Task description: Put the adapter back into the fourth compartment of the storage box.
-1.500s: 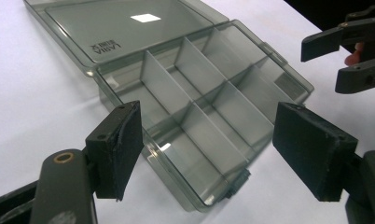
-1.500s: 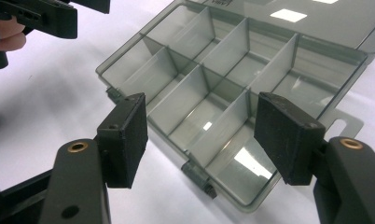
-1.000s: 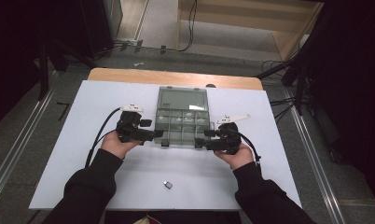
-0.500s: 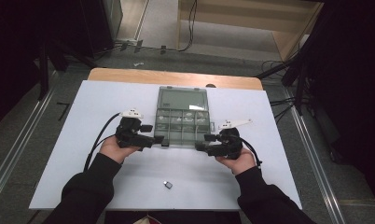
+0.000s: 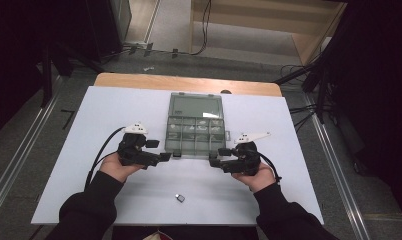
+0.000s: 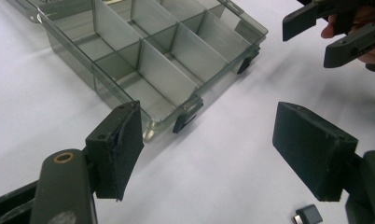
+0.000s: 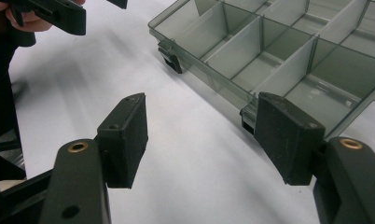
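**A:** How much room do you have around the organizer box [image 5: 195,125]?

**B:** Plenty on your side. The box sits on the white bench [image 5: 89,130] at the middle of the far edge, its open lid lying flat toward that edge and the tray toward you. Between its near rim and the near edge of the bench there is a broad bare strip. Only a small dark connector-like piece [image 5: 179,198] lies there, close to the near edge and well apart from the box. The left and right sides of the bench are bare too.

**A:** And your tools?

**B:** Your left tool [image 5: 165,156] is just off the box's near left corner and your right tool [image 5: 215,162] just off its near right corner. They point toward each other across the near rim. Both stand wide apart with nothing between the pads. In the left gripper view the left tool [image 6: 209,154] has only bare bench in its gap. In the right gripper view one pad of the right tool [image 7: 199,140] covers a latch on the near wall; I cannot tell whether it touches.

**A:** What is the box like?

**B:** Smoky clear plastic, rectangular, with thin upright dividers making compartments in rows. There are small dark latches [image 6: 187,115] on the near wall. The pads are flat, matte black blocks.
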A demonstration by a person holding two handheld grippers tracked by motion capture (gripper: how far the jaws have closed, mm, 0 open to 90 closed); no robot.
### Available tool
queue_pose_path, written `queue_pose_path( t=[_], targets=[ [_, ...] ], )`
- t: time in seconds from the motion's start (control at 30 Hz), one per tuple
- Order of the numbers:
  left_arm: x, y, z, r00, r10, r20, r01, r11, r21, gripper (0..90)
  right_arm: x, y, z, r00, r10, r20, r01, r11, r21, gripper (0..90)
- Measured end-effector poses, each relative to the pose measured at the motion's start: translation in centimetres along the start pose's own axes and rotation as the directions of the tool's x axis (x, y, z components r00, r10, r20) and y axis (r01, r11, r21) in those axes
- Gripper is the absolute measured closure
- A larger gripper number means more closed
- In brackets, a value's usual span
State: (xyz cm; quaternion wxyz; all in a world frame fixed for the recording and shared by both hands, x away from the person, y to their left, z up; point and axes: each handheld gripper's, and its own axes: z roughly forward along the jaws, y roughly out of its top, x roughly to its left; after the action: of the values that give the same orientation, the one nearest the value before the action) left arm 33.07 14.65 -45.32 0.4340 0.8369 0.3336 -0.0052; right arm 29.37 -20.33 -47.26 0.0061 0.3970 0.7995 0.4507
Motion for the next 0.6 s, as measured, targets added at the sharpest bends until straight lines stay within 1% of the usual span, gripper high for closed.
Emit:
queue_pose_path(
  t=[0.3, 0.6],
  targets=[
    [-0.5, -0.8, -0.5, 0.9999, 0.015, 0.003, -0.015, 0.9998, 0.014, 25.1, 0.1, -0.3, 0.0, 1.0000, -0.005, 0.000, 0.005, 1.000, 0.006, 33.3],
    [-0.5, -1.6, -1.3, 0.9999, 0.014, 0.006, -0.014, 0.9999, 0.006, 25.1, 0.5, -0.4, 0.1, 0.9999, -0.011, -0.010, 0.011, 1.000, 0.013, 33.3]
  ],
)
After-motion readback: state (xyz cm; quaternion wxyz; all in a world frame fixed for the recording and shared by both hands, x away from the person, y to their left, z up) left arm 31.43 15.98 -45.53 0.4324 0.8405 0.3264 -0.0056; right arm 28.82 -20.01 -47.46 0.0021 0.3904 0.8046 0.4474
